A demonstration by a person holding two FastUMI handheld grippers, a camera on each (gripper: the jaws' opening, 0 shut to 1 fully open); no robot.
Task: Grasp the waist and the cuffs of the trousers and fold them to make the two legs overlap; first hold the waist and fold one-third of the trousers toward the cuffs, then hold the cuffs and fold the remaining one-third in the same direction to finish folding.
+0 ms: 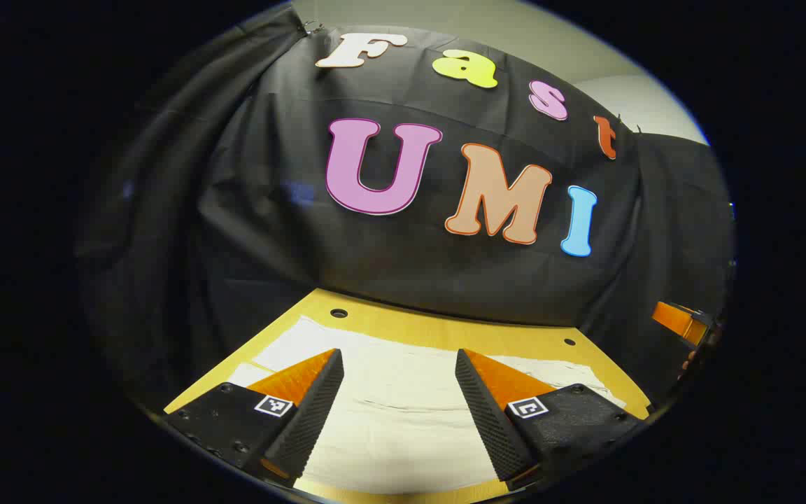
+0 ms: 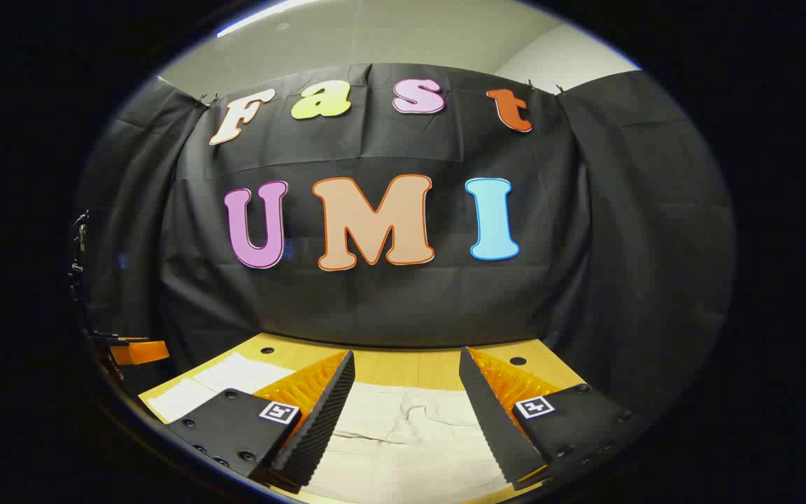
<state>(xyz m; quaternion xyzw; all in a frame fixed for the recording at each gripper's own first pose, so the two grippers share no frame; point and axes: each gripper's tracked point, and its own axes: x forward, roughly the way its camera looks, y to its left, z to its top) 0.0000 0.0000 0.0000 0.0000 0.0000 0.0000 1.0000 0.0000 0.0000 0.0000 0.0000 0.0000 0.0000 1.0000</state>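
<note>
From my left gripper (image 1: 399, 364) I look down on the trousers (image 1: 403, 413), a pale, cream-white garment lying flat on the yellow wooden surface (image 1: 445, 327). Their long axis runs across my view, side to side, roughly parallel to the booth's black cloth wall (image 1: 270, 231) behind them. I cannot tell which end is the waist and which the cuffs. The left fingers (image 1: 305, 413) are spread wide apart above the cloth, with nothing between them and nothing pressed.

From my right gripper (image 2: 406, 367) the trousers (image 2: 403, 434) again lie below and ahead, wrinkled a little near the middle, with another pale stretch reaching off to the left of the fingers. The right fingers (image 2: 319, 420) are likewise released, parted wide, hovering over the fabric; whether they touch it I cannot say.

Round holes (image 1: 338, 313) sit in the surface along the far edge of the trousers, between the garment and the wall. At the right rim of the left gripper view, beside the trousers' far end, the other gripper shows. Nothing lies on top of the trousers.
</note>
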